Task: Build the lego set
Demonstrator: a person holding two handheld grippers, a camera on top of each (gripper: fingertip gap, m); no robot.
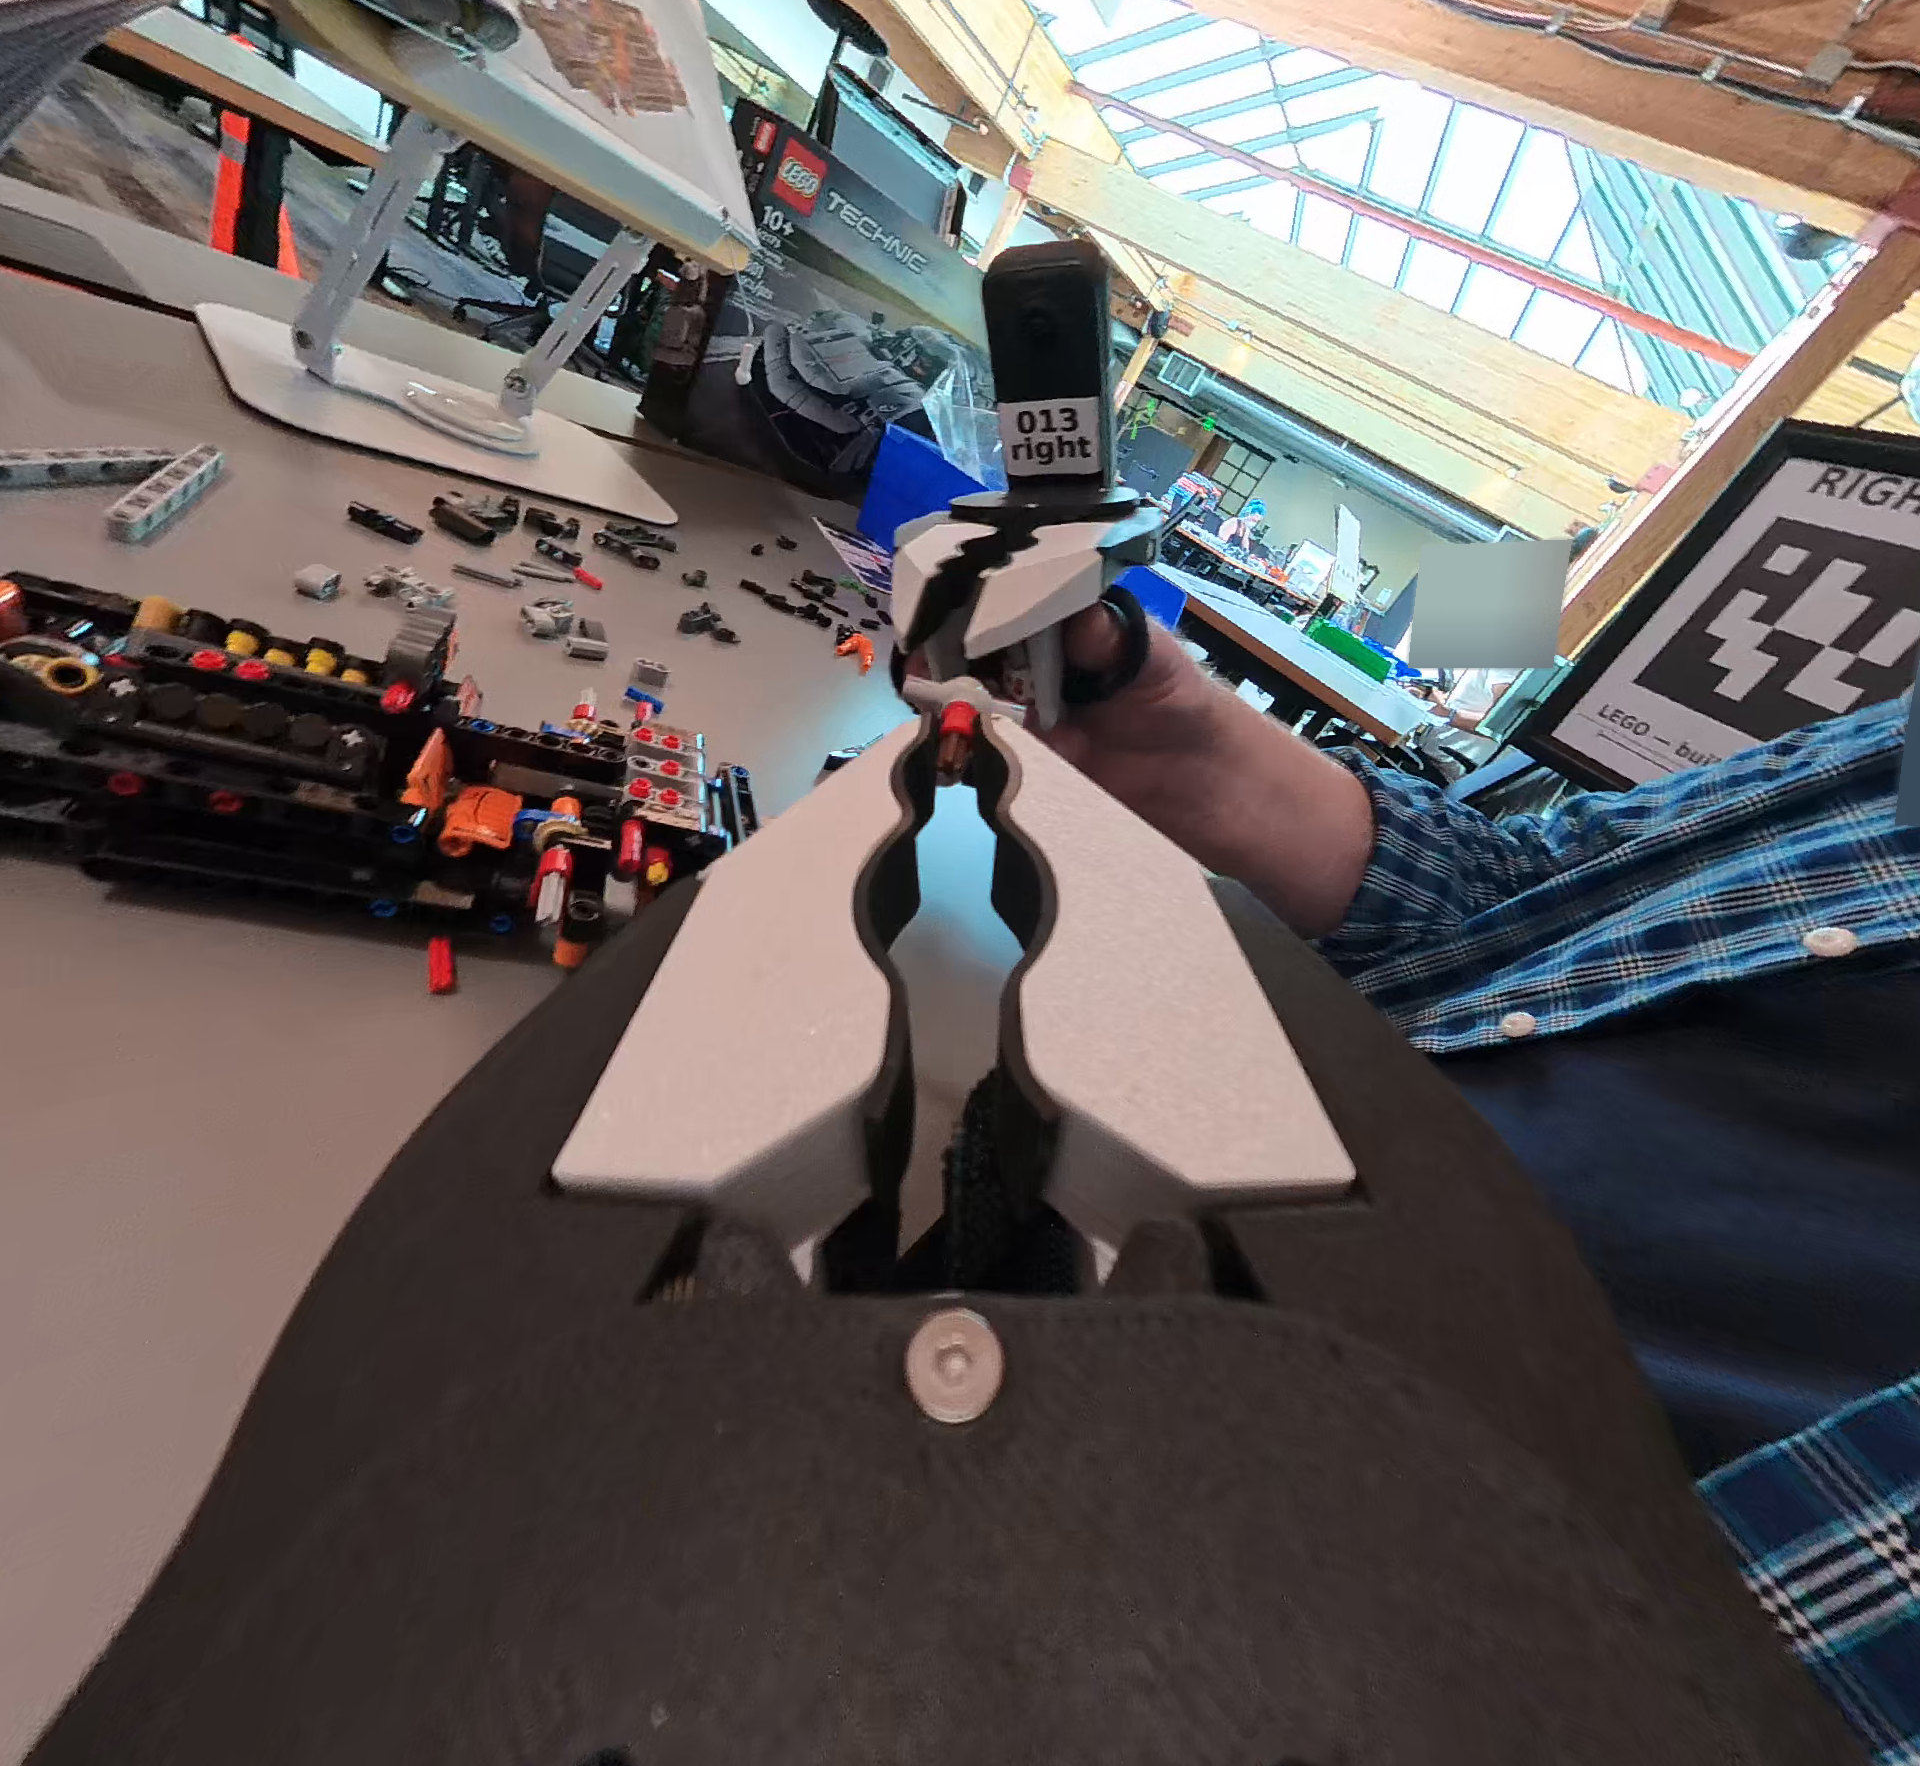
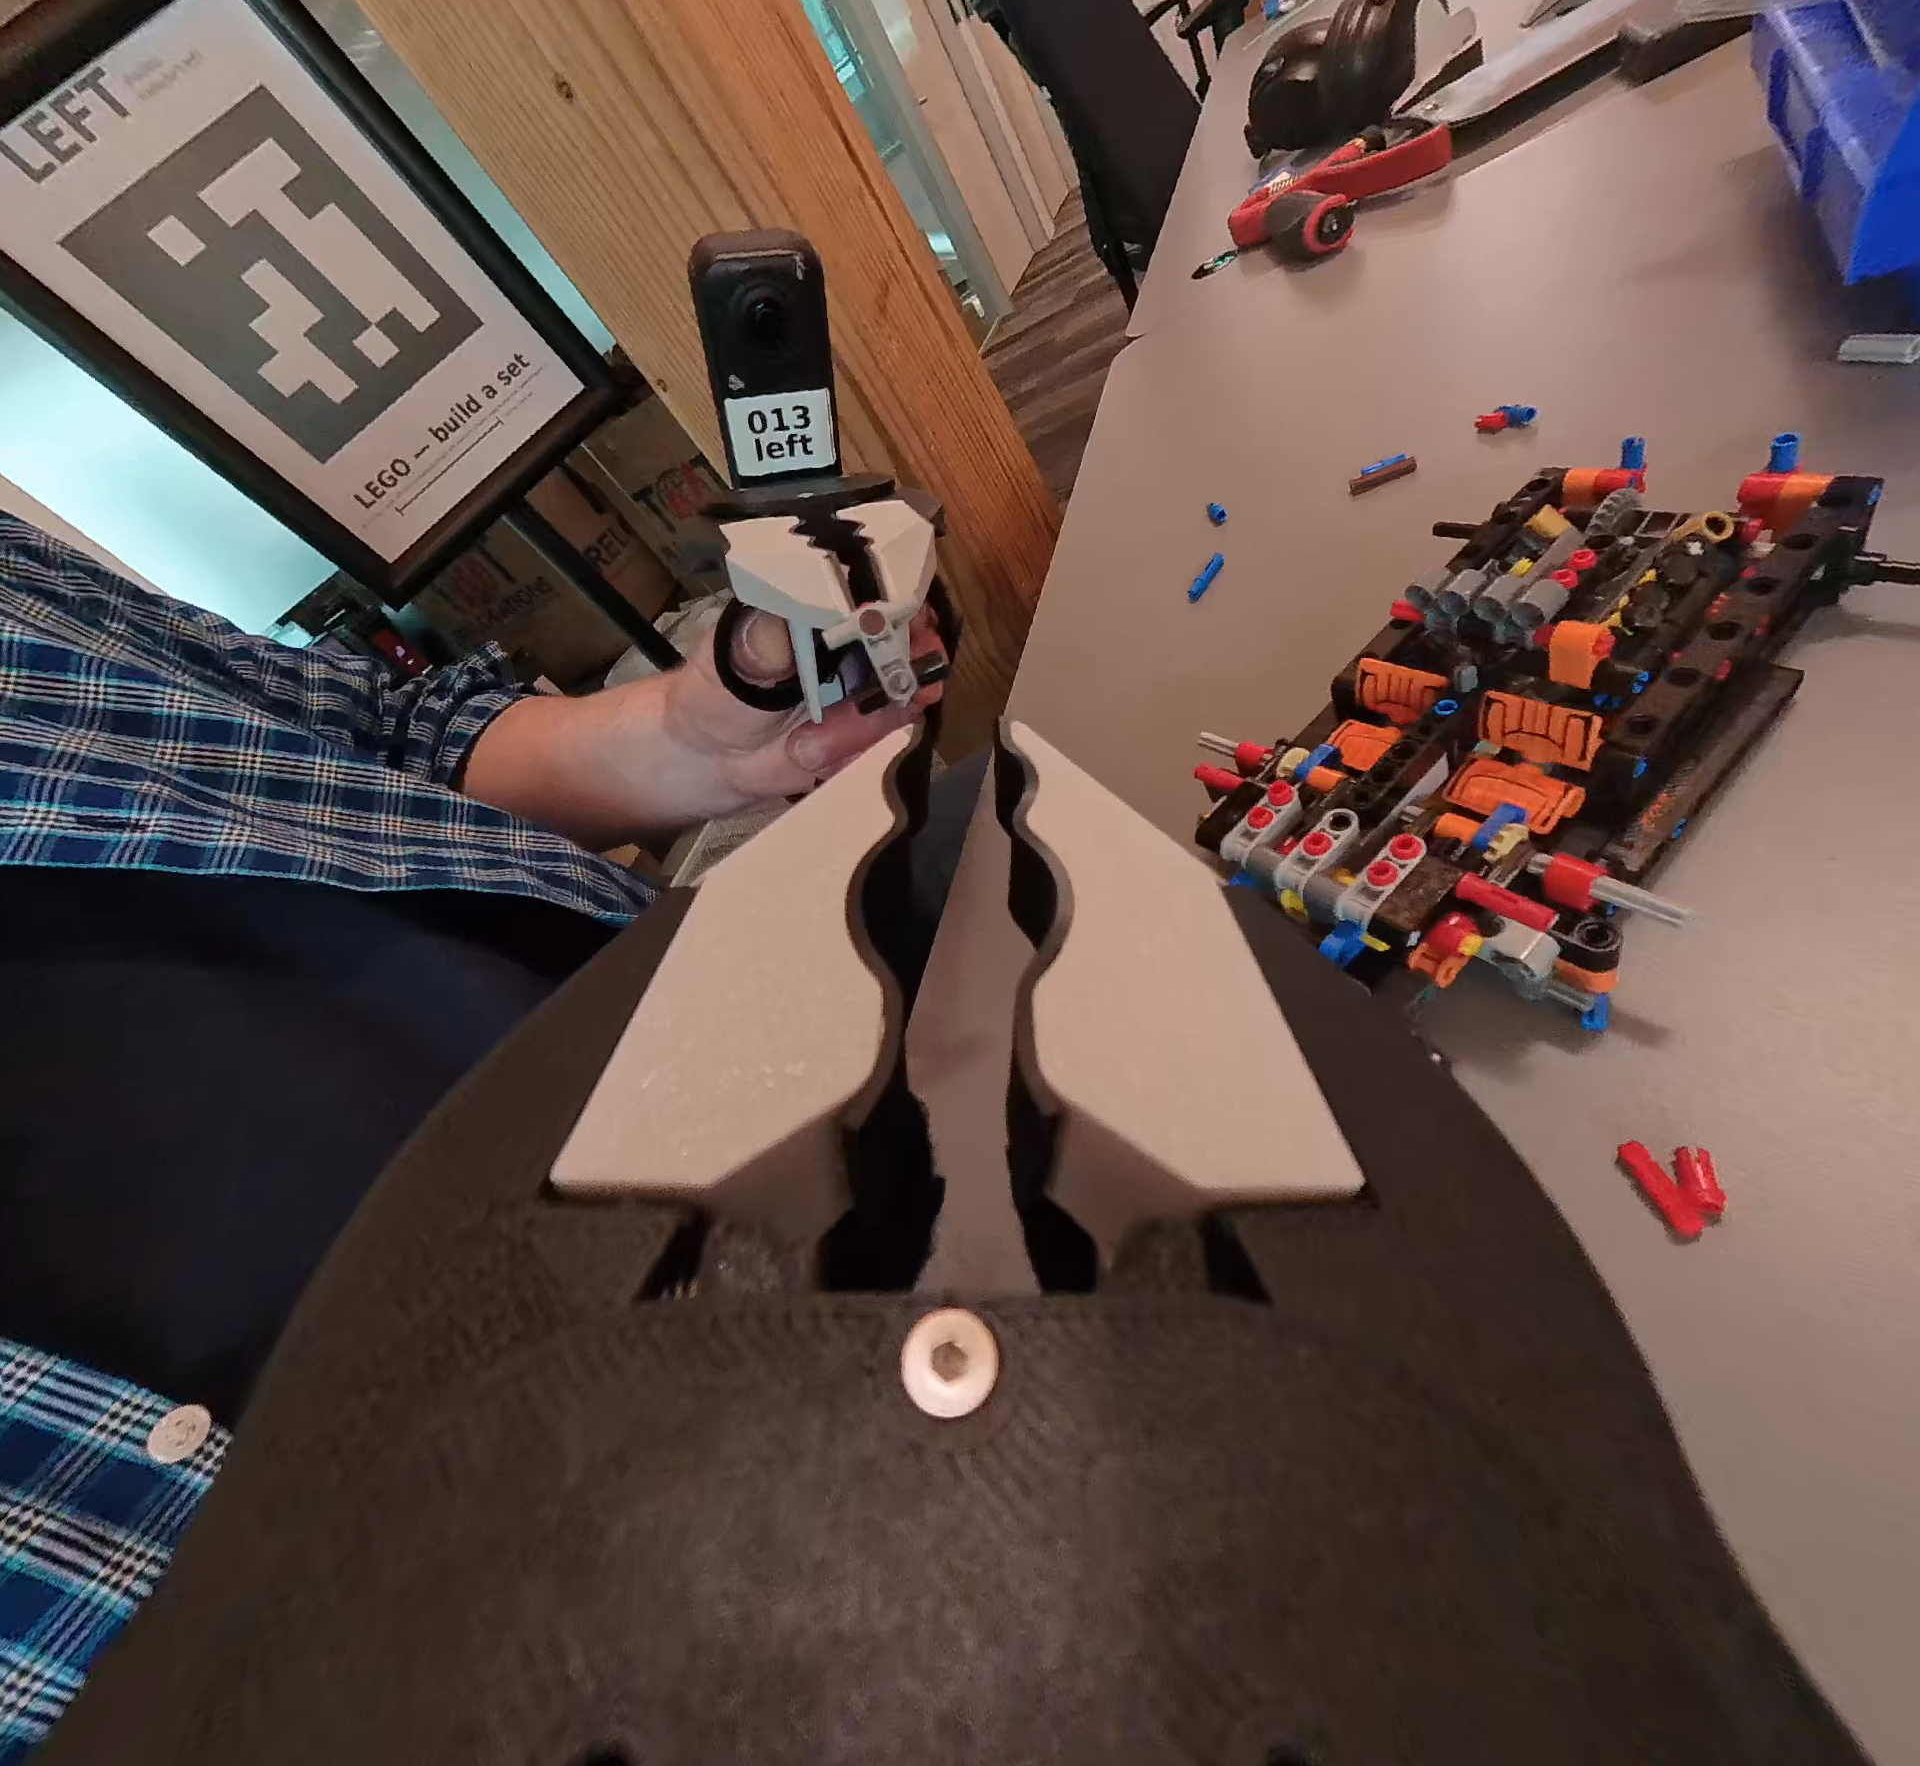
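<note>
My left gripper is shut on a small light-grey connector with a red pin, held in the air off the table's near edge. The connector also shows in the right wrist view, at the left gripper's tips. My right gripper faces it tip to tip, jaws slightly apart with nothing between them; it shows in the left wrist view just behind the connector. The partly built black, orange and red Lego model lies on the grey table beside both grippers.
Loose small parts are scattered behind the model, with red pins and blue pins around it. An instruction booklet on a white stand, the set's box, a blue bin and a black mudguard piece stand farther back. The gap from one gripper's tips to the other's is roughly 6 centimetres.
</note>
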